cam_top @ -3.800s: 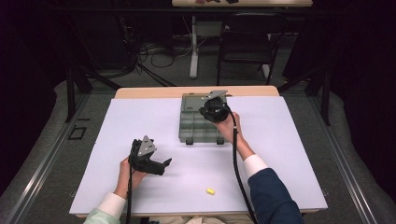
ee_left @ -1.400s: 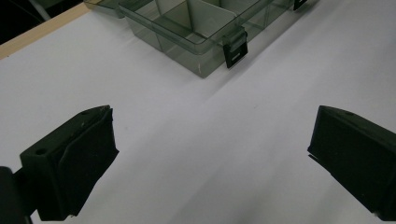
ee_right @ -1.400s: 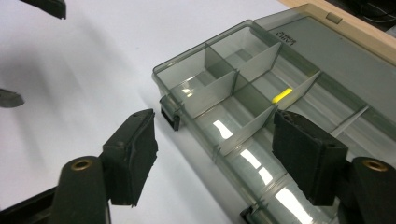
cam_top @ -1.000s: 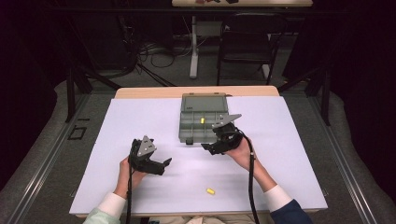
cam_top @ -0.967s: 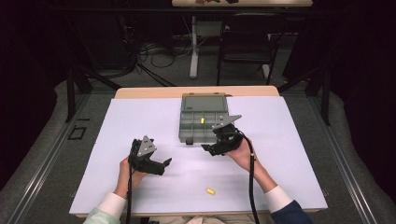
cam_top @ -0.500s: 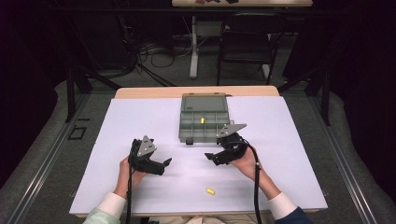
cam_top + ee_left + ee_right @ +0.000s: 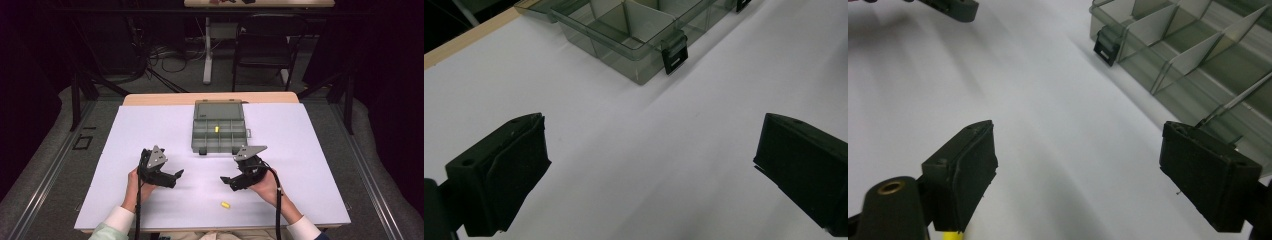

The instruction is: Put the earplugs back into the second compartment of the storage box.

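Counting table: one white table [image 7: 150, 130], flat, matte and rectangular, with a pale wooden edge along its far side at 12 o'clock.
Organiser box: one clear smoky-grey plastic organiser box [image 7: 220, 135], rectangular, split by thin upright dividers into small compartments; its lid [image 7: 219, 109] lies folded back toward 12 o'clock. Two black latches show on its near wall.
Grippers: two, both black, blocky and hard-edged, each topped by a grey three-cornered plate and trailing a black cable.
Left gripper: left gripper [image 7: 176, 175] sits at about 8 o'clock from the table's middle, held in one hand; in the left gripper view its jaws stand wide apart with bare white table between them, so it is released and holds nothing [image 7: 649, 170].
Right gripper: right gripper [image 7: 228, 181] sits at about 5 o'clock from the table's middle, just near of the box; its jaws have just been opening and now stand wide, released, nothing between them [image 7: 1078, 170].
Hands: two, one on each gripper, with pale sleeve cuffs at the table's near edge.
Yellow pieces: two, small, smooth and stubby. One yellow piece in the box [image 7: 217, 129] lies in a middle compartment. The loose yellow piece [image 7: 225, 204] lies on the table at 6 o'clock from the right gripper, near it but not touched; in the right gripper view its tip peeks out under the left-hand jaw [image 7: 948, 235].
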`<state>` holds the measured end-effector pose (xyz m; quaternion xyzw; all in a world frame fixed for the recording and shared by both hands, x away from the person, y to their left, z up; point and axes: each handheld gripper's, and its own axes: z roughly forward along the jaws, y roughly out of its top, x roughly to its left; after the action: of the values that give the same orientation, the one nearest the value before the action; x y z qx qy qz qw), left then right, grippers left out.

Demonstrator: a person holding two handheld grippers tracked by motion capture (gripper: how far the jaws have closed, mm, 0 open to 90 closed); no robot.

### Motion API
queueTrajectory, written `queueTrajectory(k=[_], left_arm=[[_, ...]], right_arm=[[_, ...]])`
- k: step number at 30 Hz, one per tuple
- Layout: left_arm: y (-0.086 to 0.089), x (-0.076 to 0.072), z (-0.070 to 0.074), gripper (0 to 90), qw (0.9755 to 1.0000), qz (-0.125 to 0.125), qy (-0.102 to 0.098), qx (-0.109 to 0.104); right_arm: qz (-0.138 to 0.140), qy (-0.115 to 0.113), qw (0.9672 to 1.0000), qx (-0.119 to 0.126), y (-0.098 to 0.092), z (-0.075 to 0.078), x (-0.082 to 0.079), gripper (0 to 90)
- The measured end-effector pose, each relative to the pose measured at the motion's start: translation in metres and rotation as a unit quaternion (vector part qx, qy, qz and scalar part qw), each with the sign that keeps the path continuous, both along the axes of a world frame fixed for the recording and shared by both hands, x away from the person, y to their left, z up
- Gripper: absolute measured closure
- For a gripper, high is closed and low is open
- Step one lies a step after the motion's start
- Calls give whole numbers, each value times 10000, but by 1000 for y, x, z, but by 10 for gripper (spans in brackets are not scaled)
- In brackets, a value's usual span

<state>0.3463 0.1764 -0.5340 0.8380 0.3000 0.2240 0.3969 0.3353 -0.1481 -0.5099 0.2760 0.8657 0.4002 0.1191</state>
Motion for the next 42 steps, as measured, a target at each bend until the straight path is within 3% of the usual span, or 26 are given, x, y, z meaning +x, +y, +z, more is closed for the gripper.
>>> queueTrajectory(k=[19,30,35,37,42], left_arm=[[0,0,1,0,10000,25,-53,1],[0,0,0,0,10000,22,-40,15],[-1,0,0,0,10000,9,-37,28],[-1,0,0,0,10000,5,-37,32],[-1,0,0,0,10000,7,-31,41]], right_arm=[[308,276,9991,-101,10,-20,-30,25],[450,276,9985,-154,14,-24,-43,0],[561,296,9975,-304,16,-28,-47,172],[519,319,9976,-319,16,-29,-50,294],[608,398,9965,-406,16,-31,-54,451]])
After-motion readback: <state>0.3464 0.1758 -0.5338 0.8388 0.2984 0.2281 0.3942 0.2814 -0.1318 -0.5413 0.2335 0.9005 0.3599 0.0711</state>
